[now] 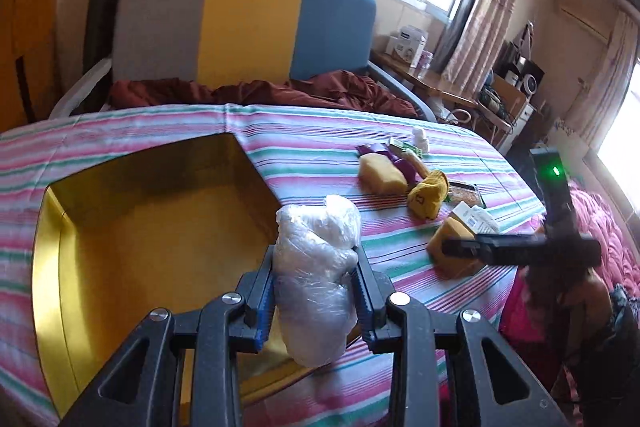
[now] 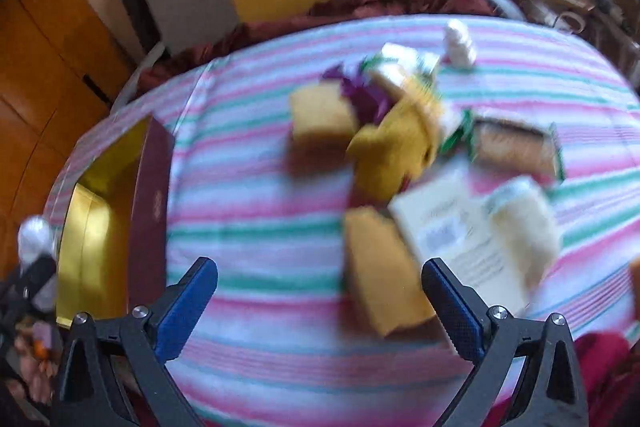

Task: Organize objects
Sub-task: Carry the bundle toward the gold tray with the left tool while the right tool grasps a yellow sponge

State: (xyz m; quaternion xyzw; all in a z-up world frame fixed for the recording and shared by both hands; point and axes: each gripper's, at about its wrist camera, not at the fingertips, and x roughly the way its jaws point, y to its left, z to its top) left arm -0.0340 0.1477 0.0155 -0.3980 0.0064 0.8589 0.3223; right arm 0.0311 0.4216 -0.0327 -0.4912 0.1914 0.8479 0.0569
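My left gripper (image 1: 315,259) is shut on a white bundle wrapped in clear plastic (image 1: 316,267), held in the air at the right edge of an open box with a gold inside (image 1: 152,227). My right gripper (image 2: 320,279) stands open above the striped cloth, with nothing between its fingers. Just ahead of its right finger (image 2: 452,303) lies a yellow sponge block (image 2: 380,275). In the left wrist view the right gripper (image 1: 520,251) hangs over that same block (image 1: 452,247). Far left in the blurred right wrist view are the white bundle (image 2: 34,239) and the box (image 2: 96,239).
A striped cloth (image 1: 320,131) covers the table. On it lie another sponge (image 1: 380,173), a yellow sock (image 1: 426,197), purple items (image 1: 376,151), packets, a booklet (image 2: 448,227) and a small white bottle (image 2: 460,45). A chair with grey, yellow and blue panels (image 1: 248,27) stands behind.
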